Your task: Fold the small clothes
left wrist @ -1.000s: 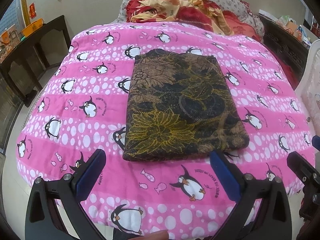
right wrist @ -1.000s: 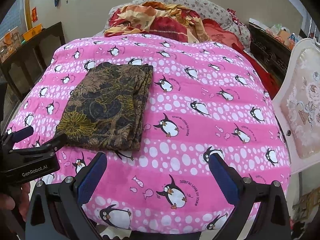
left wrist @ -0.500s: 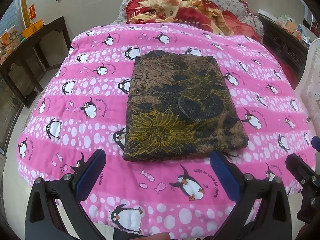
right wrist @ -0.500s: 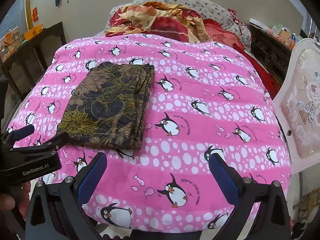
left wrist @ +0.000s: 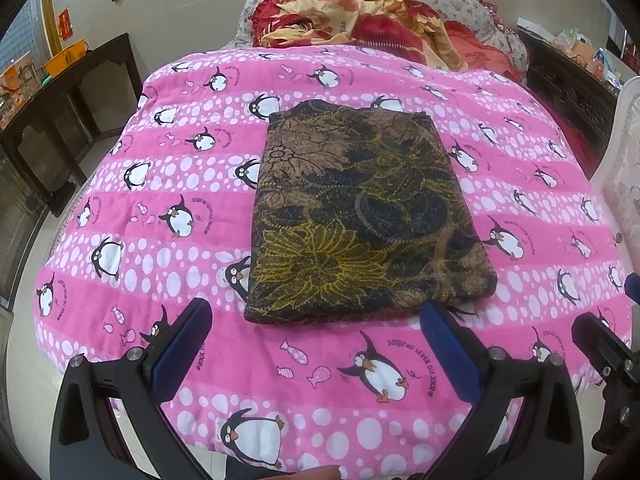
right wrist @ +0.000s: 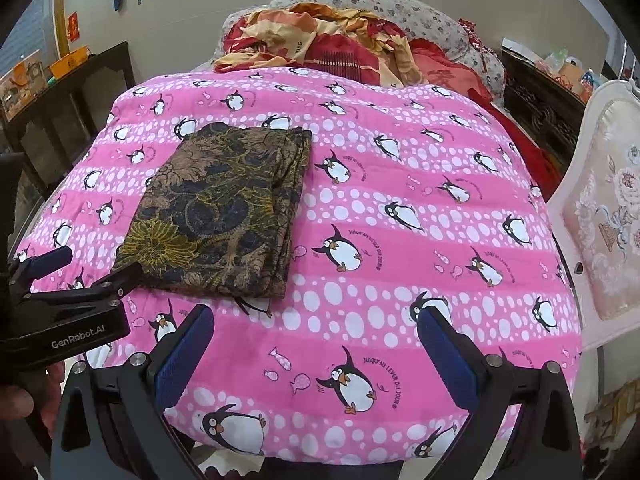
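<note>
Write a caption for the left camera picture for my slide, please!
Open left gripper hovers before a folded brown floral cloth lying on the pink penguin quilt.

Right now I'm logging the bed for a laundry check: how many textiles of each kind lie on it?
Folded brown floral garment: 1
Pink penguin quilt: 1
Crumpled red-orange blanket: 1
Floral pillow: 1
Total: 4

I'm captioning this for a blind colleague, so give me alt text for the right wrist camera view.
A folded brown-and-black floral garment lies flat on a pink penguin-print quilt, left of centre. The open right gripper hovers empty over the quilt's near edge, and the left gripper sits at the garment's near left corner.
</note>
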